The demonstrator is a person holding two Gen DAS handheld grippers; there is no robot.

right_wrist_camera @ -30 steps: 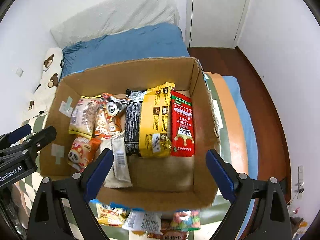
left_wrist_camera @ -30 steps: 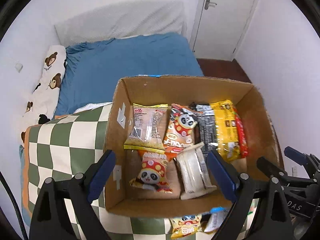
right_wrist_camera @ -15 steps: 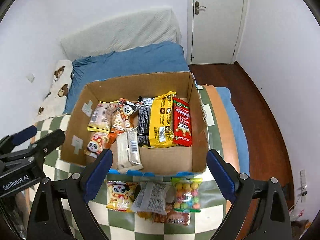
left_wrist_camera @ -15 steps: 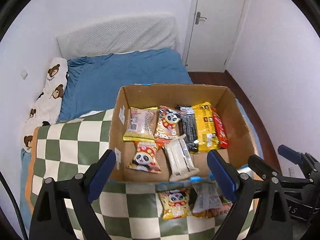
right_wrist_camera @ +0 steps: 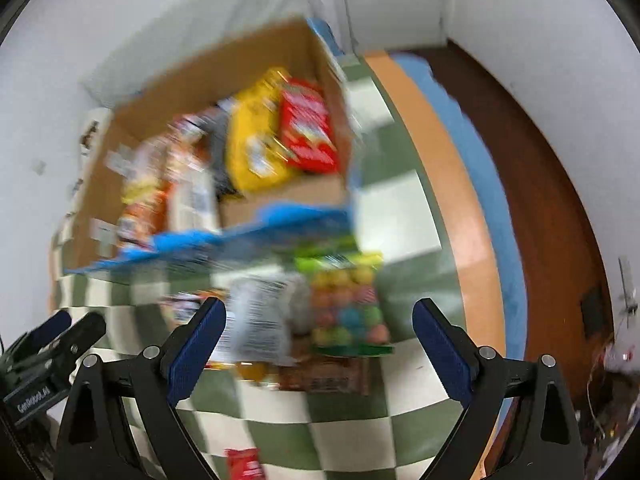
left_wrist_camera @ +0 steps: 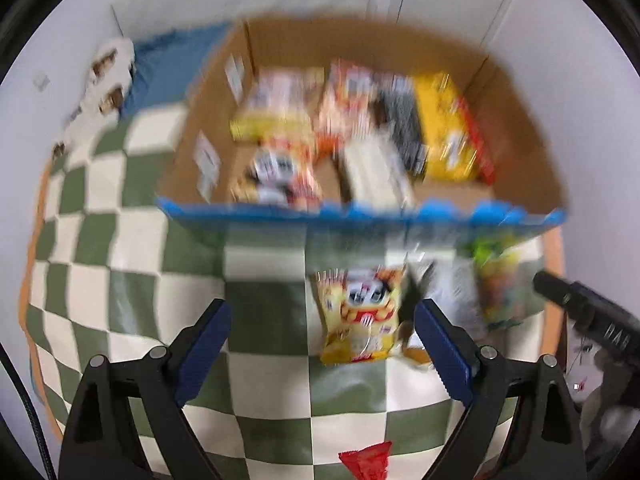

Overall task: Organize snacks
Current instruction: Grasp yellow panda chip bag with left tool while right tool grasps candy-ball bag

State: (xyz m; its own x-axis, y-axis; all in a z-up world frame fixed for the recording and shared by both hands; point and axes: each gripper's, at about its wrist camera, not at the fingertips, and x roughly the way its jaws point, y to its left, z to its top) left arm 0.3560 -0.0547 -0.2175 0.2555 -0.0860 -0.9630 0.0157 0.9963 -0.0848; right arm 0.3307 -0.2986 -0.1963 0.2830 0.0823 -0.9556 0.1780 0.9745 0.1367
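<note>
Both views are motion-blurred. A cardboard box [left_wrist_camera: 516, 152] with a blue front edge holds several snack packs; it also shows in the right wrist view [right_wrist_camera: 132, 120]. In front of it on the checked cloth lie a yellow panda pack [left_wrist_camera: 362, 316], a white pack [right_wrist_camera: 260, 320], a bag of coloured balls [right_wrist_camera: 346, 304] and a brown pack [right_wrist_camera: 324, 378]. My left gripper [left_wrist_camera: 322, 350] is open and empty, just short of the panda pack. My right gripper [right_wrist_camera: 320, 350] is open and empty over the white pack and ball bag.
A small red pack [left_wrist_camera: 366, 460] lies near the cloth's front edge, also in the right wrist view [right_wrist_camera: 244, 464]. The green-and-white checked cloth [left_wrist_camera: 120, 264] covers the bed. A wooden floor [right_wrist_camera: 552, 168] and white wall lie to the right.
Both grippers have pulled back and dropped from above the box towards the loose packs in front of it. Both stay open and empty.
</note>
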